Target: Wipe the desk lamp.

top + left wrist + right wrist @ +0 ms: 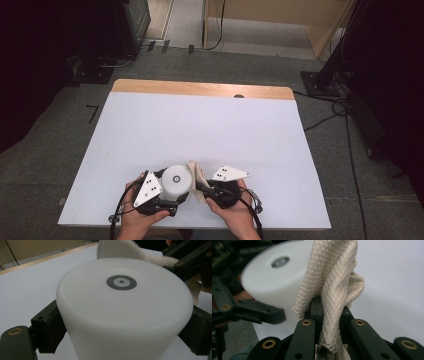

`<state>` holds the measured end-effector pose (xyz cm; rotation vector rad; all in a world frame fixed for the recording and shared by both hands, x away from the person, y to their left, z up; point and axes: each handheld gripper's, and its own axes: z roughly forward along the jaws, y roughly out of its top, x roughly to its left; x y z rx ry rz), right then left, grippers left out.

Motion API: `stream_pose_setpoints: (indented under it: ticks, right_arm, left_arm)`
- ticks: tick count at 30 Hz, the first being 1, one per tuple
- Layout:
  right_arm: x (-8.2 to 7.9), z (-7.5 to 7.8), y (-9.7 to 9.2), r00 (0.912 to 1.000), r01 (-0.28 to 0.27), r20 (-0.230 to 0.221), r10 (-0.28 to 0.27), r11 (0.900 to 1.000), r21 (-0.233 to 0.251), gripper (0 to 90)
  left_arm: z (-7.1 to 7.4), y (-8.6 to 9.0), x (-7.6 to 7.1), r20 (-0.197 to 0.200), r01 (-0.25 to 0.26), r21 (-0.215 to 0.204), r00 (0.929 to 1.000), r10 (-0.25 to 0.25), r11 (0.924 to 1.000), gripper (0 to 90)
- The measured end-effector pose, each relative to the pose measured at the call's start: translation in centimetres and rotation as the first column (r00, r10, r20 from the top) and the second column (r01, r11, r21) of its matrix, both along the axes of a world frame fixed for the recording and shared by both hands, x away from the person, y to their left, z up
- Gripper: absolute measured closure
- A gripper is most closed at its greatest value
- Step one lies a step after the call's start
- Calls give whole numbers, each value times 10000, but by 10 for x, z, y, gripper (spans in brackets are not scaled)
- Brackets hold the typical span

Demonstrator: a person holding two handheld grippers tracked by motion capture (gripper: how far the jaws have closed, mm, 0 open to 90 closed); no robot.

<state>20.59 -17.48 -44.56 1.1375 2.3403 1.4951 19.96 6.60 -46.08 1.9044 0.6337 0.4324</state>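
- Gripping a white cylinder (125, 307), the left gripper (167, 192) had its two black jaws pressed against the cylinder's opposite sides, as the left gripper view showed.
- That white cylinder (176, 181) stood upright near the front edge of the white table (200, 125), between the person's two hands in the high view, with a small grey ring mark (121, 282) at the centre of its flat top.
- The right gripper (328, 310) was clenched on a beige quilted cloth (334, 285); its jaws stood nearly together, with the fabric pinched between them and bunched upward in folds.
- The cloth (196, 175) lay against the cylinder's side that faced the right gripper, touching it, and part of it hung down toward the table beside the jaws.
- In the right gripper view the cylinder (277, 280) appeared blurred behind the cloth, with one jaw of the left gripper dark across its lower side.
- The left hand (135, 212) and the right hand (235, 212) came in from the bottom of the high view, each wrapped around its gripper's body, and a grey three-cornered plate (148, 189) sat on top of the left gripper.
- A strip of bare wood (200, 89) showed along the far edge of the table.
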Motion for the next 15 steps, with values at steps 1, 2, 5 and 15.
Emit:
stream_pose_setpoints:
  ticks: [1,2,5,15]
  right_arm:
    - [-1,2,0,10000,26,55,-27,10000,37,808]
    - [-2,5,0,9999,15,146,-16,10000,53,807]
    - [-3,4,1,9999,-15,110,15,10000,9,807]
    - [4,-20,4,9985,-49,-552,31,9995,-325,805]
  left_arm:
    - [0,0,0,-42,42,0,10000,-42,10000,83]
    - [0,1,0,-62,26,-7,10000,-26,10000,82]
    - [-1,1,0,-47,-9,-71,10000,9,10000,82]
    - [-2,1,-1,-118,-144,-98,9998,143,9998,82]
